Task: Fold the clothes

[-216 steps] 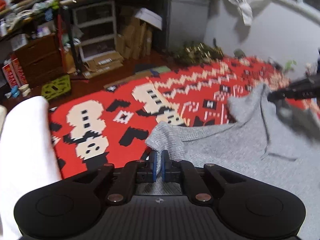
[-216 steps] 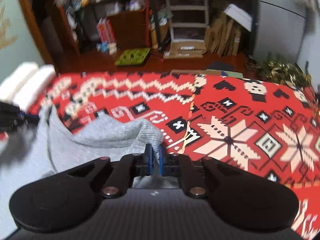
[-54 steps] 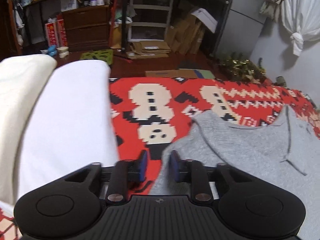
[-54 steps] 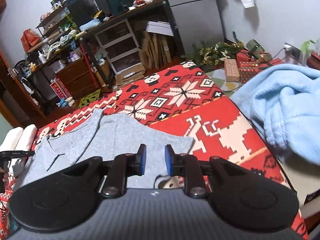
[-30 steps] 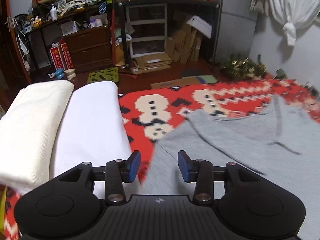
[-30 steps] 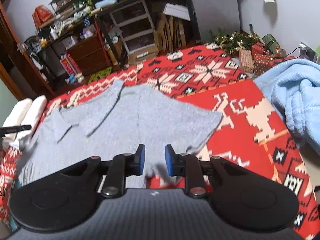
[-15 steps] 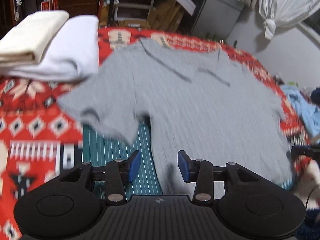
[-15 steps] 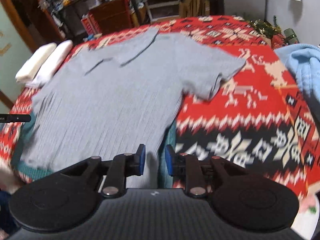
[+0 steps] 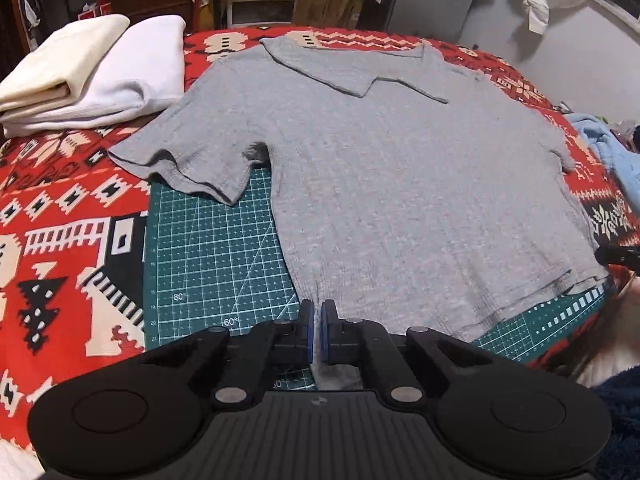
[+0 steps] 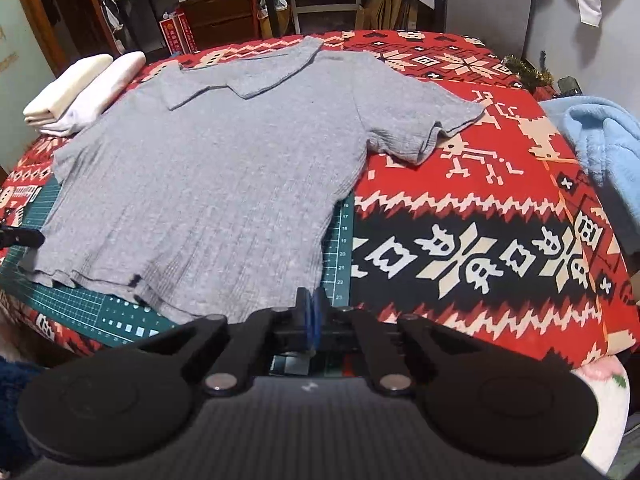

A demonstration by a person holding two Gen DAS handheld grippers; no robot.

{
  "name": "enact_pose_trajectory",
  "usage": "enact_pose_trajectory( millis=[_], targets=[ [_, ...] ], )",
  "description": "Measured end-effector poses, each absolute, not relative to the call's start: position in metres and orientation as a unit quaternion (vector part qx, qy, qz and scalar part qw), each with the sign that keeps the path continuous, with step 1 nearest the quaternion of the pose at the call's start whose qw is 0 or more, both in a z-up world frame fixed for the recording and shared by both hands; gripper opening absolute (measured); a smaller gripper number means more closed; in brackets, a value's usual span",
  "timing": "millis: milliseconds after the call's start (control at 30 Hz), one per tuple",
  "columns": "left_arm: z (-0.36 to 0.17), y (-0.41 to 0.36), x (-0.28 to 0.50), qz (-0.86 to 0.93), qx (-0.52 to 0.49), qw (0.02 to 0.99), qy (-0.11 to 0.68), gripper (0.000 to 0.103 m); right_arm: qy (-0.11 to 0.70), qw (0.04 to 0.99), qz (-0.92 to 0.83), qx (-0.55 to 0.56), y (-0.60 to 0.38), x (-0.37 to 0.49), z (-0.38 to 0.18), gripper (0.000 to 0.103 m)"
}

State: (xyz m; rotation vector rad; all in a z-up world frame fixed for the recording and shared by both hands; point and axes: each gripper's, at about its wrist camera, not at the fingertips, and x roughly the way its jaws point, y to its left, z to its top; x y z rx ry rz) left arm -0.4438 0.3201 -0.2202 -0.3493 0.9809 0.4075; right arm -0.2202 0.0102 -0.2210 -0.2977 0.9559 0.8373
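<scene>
**Grey shirt lies flat, both tongs pinch its bottom edge**

A big red blanket (image 9: 68, 240) with white and black shapes covers the bed and fills most of both views. On it, low in the frame, lies a green mat (image 9: 212, 248) with a white grid.

The grey shirt (image 9: 400, 184) is spread flat in the middle of both views. Its collar points to the top of the frame. Its bottom edge lies near the tongs. One short sleeve reaches onto the mat in the left view. The other sleeve lies on the blanket in the right view.

A blue blanket (image 10: 608, 140) sits at the right edge of the right view. Two folded towels (image 9: 92, 72), one cream and one white, sit at the upper left, just beside the shirt.

The left tongs (image 9: 318, 338) are nearly closed, holding the shirt's bottom corner. The right tongs (image 10: 308, 318) are closed on the other bottom corner.
</scene>
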Motion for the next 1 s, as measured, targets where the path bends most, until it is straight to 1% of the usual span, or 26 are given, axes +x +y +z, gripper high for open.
enact_pose_trajectory(
  millis=[100,267,467,667,800,967,1000],
  targets=[
    [-0.215,0.320,-0.447,0.197,-0.153,0.848,0.467,0.002,0.453,0.800,0.370,-0.131,0.002,-0.216,-0.218,0.000],
    [-0.214,0.328,-0.460,0.215,-0.163,0.839,0.473,0.002,0.476,0.798,0.356,-0.101,-0.012,-0.207,-0.220,0.000],
    [-0.210,0.329,-0.463,0.211,-0.165,0.838,0.475,0.003,0.458,0.807,0.353,-0.121,-0.012,-0.207,-0.209,0.000],
    [-0.217,0.329,-0.461,0.197,-0.160,0.833,0.492,0.003,0.470,0.804,0.340,-0.128,-0.012,-0.200,-0.218,0.000],
    [-0.219,0.336,-0.465,0.199,-0.191,0.830,0.485,0.003,0.479,0.799,0.341,-0.124,-0.011,-0.198,-0.222,0.000],
    [-0.217,0.330,-0.457,0.196,-0.164,0.832,0.493,0.008,0.478,0.793,0.351,-0.140,-0.006,-0.199,-0.217,0.002],
    [-0.217,0.330,-0.458,0.195,-0.164,0.832,0.492,0.012,0.478,0.793,0.352,-0.139,-0.007,-0.199,-0.214,0.005]
  ],
)
